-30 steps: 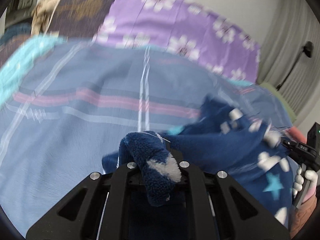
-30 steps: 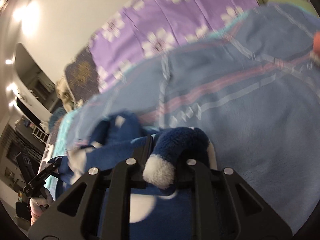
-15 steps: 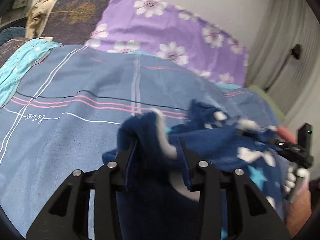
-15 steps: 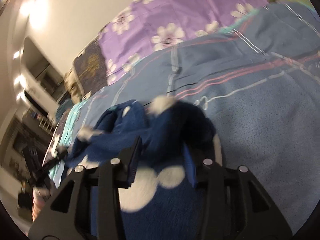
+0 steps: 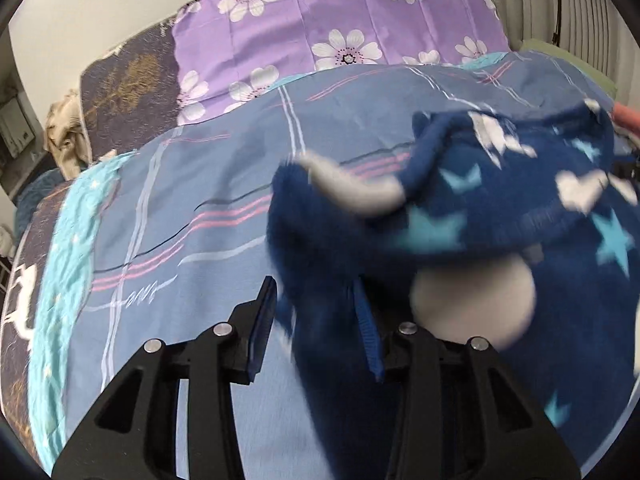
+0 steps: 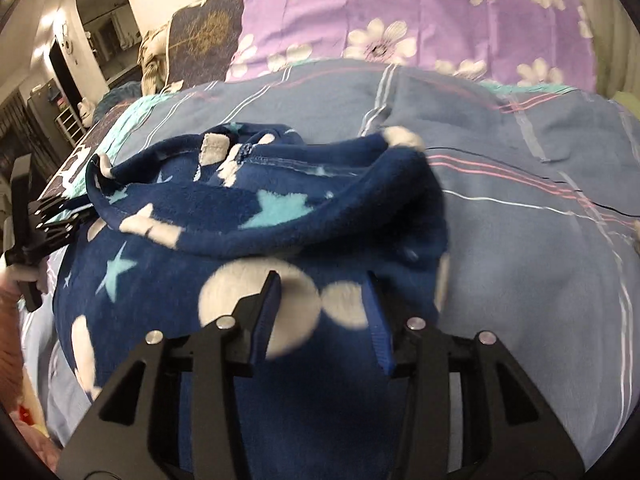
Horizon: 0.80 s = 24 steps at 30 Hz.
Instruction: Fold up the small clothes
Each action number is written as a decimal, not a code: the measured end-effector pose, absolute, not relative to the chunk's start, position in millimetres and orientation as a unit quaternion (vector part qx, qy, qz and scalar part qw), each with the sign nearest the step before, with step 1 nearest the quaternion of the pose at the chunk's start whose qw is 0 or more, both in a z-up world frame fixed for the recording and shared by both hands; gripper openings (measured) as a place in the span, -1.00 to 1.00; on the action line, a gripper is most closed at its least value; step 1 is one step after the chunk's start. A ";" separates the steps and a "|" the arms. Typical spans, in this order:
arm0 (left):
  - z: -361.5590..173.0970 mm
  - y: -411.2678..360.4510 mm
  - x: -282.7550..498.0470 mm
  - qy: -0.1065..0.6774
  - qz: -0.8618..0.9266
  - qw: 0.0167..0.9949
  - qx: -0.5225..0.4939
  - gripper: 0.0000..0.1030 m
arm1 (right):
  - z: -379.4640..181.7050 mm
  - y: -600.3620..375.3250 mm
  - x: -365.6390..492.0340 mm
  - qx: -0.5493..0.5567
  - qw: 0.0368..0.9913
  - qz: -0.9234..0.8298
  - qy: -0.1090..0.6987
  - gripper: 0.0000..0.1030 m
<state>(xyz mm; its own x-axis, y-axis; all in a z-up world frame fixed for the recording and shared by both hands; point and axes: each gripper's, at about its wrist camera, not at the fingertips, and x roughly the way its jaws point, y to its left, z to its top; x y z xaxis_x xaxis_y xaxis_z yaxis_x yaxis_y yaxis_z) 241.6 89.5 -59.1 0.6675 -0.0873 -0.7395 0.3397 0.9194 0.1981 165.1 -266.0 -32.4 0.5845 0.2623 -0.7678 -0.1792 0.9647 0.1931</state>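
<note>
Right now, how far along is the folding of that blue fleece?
Done: the navy star fleece lies doubled over on the blue bedspread.
In hand: both the left claw and the right claw are open, apparently releasing it.
Left: the fold looks loose and bunched, so flattening or another fold probably remains.

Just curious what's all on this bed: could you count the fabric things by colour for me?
Navy fleece garment with stars and white dots: 1
Blue plaid bedsheet with pink stripes: 1
Purple floral cloth with white flowers: 1
Dark brown cloth with a gold tree print: 1
Turquoise cloth at the bed's edge: 1
Total: 5
</note>
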 end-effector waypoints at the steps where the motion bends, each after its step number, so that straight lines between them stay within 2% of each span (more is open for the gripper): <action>1: -59.4 89.3 249.8 0.390 -0.112 0.899 0.163 -0.21 | -30.2 -269.6 178.6 0.048 0.895 0.109 0.430 -0.25; 2: -60.5 90.9 262.4 0.391 -0.102 0.900 0.165 -0.20 | -27.4 -276.3 188.2 0.048 0.904 0.083 0.417 -0.25; 3: -62.5 97.8 276.8 0.399 -0.095 0.899 0.150 -0.09 | -24.7 -286.1 198.1 0.057 0.911 0.054 0.405 -0.32; 4: -63.4 109.6 288.7 0.409 -0.088 0.901 0.115 -0.09 | -24.2 -304.7 207.5 0.098 0.909 0.033 0.403 -0.48; 5: -62.2 119.7 296.4 0.414 -0.079 0.904 0.080 -0.09 | -25.1 -321.7 211.5 0.141 0.904 0.021 0.404 -0.47; 8: -60.0 149.4 299.2 0.414 -0.083 0.907 0.009 -0.09 | -26.6 -348.0 208.2 0.169 0.901 0.022 0.399 -0.26; 10: -63.7 162.3 304.2 0.427 -0.104 0.897 -0.040 -0.05 | -34.3 -362.2 208.5 0.191 0.892 0.038 0.408 0.03; 14: -85.4 183.7 324.0 0.465 -0.146 0.856 -0.174 -0.02 | -54.2 -381.0 220.6 0.282 0.858 0.081 0.422 0.12; 15: -89.8 182.2 324.1 0.469 -0.150 0.849 -0.190 -0.02 | -60.0 -382.6 226.3 0.302 0.846 0.095 0.428 0.23; 16: -93.2 180.7 326.9 0.471 -0.160 0.843 -0.206 -0.05 | -61.9 -380.8 231.4 0.312 0.839 0.106 0.432 0.31; 17: -93.9 178.6 328.9 0.471 -0.166 0.840 -0.212 -0.17 | -66.0 -378.5 236.9 0.322 0.831 0.116 0.438 0.31; 18: -94.1 172.5 329.0 0.470 -0.185 0.836 -0.214 -0.84 | -67.6 -375.6 238.9 0.323 0.829 0.117 0.442 0.22; 19: -92.8 164.9 327.9 0.471 -0.198 0.834 -0.209 -0.82 | -67.1 -371.6 241.2 0.316 0.831 0.121 0.442 -0.41; 20: -87.7 160.1 326.1 0.464 -0.198 0.841 -0.194 -0.83 | -63.5 -367.9 241.5 0.313 0.833 0.126 0.439 -0.72; 24: -39.5 162.0 295.9 0.390 -0.212 0.878 -0.179 -0.85 | -16.3 -363.1 215.1 0.300 0.874 0.164 0.344 -0.72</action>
